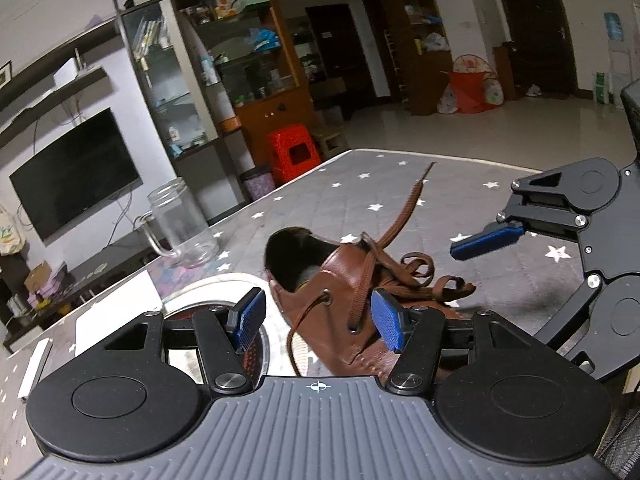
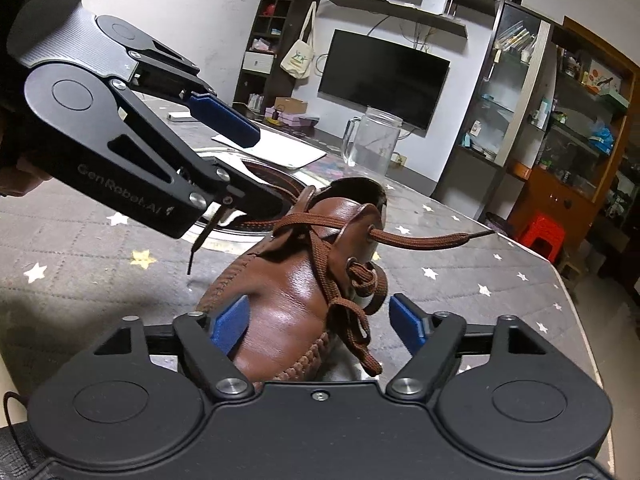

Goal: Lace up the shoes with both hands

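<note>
A brown leather shoe (image 1: pixel 344 276) (image 2: pixel 288 300) lies on the star-patterned grey table cover (image 1: pixel 360 196), loosely threaded with a brown lace (image 1: pixel 400 216). One lace end (image 2: pixel 440 237) sticks out of an eyelet to the right. The other end (image 2: pixel 200 240) hangs below the left gripper's lower finger. My left gripper (image 1: pixel 320 322) (image 2: pixel 260 168) is open, its blue pads on either side of the shoe's eyelet flap and a lace loop. My right gripper (image 2: pixel 320 328) (image 1: pixel 480 280) is open and straddles the toe. Neither pad visibly presses anything.
A clear glass mug (image 1: pixel 182 224) (image 2: pixel 372 144) stands beyond the shoe. A white-rimmed round recess (image 1: pixel 224 284) in the table holds something brown and stitched (image 2: pixel 272 178). White paper (image 2: pixel 276 150) lies past it. The table's far edge (image 1: pixel 460 156) drops to the floor.
</note>
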`<state>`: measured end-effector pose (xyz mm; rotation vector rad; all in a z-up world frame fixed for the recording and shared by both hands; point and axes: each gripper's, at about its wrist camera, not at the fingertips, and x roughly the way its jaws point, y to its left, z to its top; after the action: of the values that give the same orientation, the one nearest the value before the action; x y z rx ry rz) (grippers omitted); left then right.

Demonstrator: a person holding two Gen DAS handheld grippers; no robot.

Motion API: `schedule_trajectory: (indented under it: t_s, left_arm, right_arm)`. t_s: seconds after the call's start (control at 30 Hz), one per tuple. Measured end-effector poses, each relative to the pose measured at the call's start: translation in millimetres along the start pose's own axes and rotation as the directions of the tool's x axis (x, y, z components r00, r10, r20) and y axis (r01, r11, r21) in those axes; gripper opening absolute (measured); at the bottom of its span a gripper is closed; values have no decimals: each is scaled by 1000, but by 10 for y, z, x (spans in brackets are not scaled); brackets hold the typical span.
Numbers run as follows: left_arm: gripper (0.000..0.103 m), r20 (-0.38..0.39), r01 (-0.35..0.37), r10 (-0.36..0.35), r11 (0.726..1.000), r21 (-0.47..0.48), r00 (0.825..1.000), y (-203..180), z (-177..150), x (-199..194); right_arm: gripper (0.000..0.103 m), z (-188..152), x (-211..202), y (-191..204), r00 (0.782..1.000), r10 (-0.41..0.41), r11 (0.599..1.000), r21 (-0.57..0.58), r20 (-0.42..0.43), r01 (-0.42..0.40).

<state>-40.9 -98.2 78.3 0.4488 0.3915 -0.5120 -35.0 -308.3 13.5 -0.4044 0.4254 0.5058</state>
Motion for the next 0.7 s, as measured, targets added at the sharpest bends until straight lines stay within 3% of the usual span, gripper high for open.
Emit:
schedule_trajectory:
  t_s: [0.7]
  left_arm:
    - [58,-8,59,-58,998,31,998,-29,-19,149]
  right_arm:
    - [97,-16,46,-49,999,-33,999,14,-10,33]
